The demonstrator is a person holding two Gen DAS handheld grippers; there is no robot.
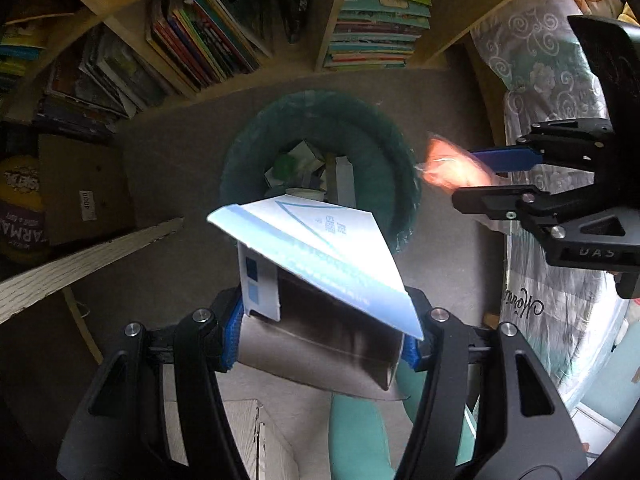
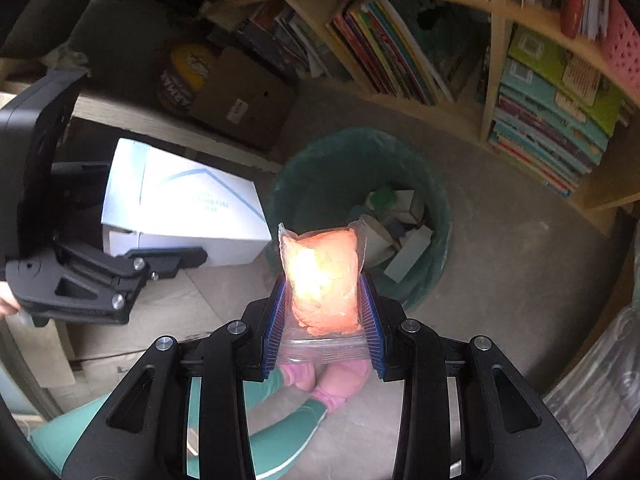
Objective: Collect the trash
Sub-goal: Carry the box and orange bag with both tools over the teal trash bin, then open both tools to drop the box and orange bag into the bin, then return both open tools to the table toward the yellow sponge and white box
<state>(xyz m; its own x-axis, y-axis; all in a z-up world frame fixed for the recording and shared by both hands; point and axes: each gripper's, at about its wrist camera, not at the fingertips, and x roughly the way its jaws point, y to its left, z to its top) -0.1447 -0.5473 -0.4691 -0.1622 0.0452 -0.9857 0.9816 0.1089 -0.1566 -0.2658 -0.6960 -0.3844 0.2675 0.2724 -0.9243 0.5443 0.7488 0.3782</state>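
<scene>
Your left gripper pinches the white box; your right gripper pinches the orange bag. The green bin sits below, just ahead of both.

Wooden bookshelf packed with books; cardboard box beside it.
</scene>
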